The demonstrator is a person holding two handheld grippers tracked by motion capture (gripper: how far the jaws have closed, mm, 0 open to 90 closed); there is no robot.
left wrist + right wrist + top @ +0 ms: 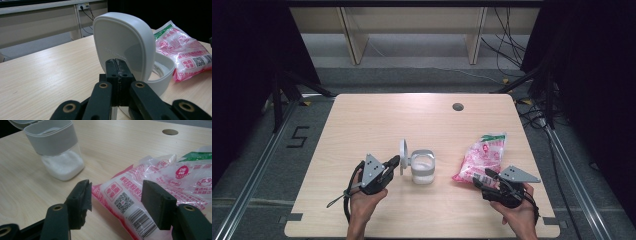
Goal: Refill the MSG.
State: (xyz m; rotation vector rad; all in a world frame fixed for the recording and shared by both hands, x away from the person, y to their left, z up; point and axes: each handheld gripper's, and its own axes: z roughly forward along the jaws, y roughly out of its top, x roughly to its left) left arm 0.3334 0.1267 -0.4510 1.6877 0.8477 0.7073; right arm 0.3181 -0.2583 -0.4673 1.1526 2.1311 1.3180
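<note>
Left gripper (393, 162), jaws pressed together at the raised lid (120, 47) of the jar (422, 167) near table (362, 120) centre — whether they pinch its edge, hard to tell. Right gripper (116, 197) at five o'clock, jaws apart, straddling the pink bag (482, 155) — bag lying at three o'clock of the jar.

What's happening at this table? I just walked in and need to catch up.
A person works with two handheld grippers. The left gripper is shut, its fingers at the raised lid of a white container that has white granules in its clear base. The right gripper is open, its fingers on either side of the near end of a pink-printed plastic bag lying on the table, not yet gripping it.
</note>
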